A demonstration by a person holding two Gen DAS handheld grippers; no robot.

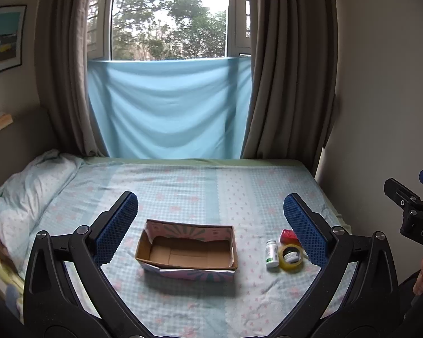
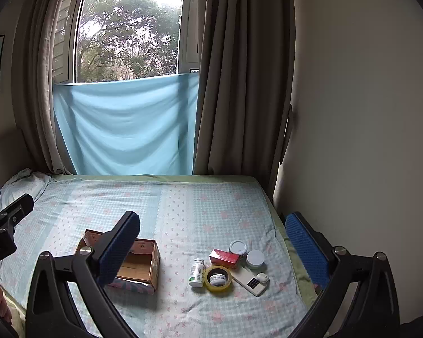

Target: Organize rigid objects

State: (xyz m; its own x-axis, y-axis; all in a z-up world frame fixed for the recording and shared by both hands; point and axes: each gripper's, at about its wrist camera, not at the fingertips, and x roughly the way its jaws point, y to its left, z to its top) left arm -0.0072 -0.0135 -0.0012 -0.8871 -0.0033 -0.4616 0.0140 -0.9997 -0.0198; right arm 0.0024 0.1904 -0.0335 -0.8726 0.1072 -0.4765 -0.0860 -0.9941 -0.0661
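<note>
Both grippers' jaws gape apart, empty. The white bottle [image 2: 197, 272] stands between the right gripper [image 2: 211, 248] jaws' line; descend squarely, squeeze mid-body.

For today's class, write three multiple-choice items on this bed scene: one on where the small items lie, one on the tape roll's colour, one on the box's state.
1. The small items lie where, relative to the cardboard box?
A. Inside it
B. To its right
C. On the pillow

2. The tape roll is
A. yellow
B. black
C. green

3. The box is
A. sealed
B. full
C. open and empty

Answers:
1 B: the white bottle and red box sit on the bedsheet right of the box.
2 A: its ring is yellow.
3 C: its bare floor shows.
</note>
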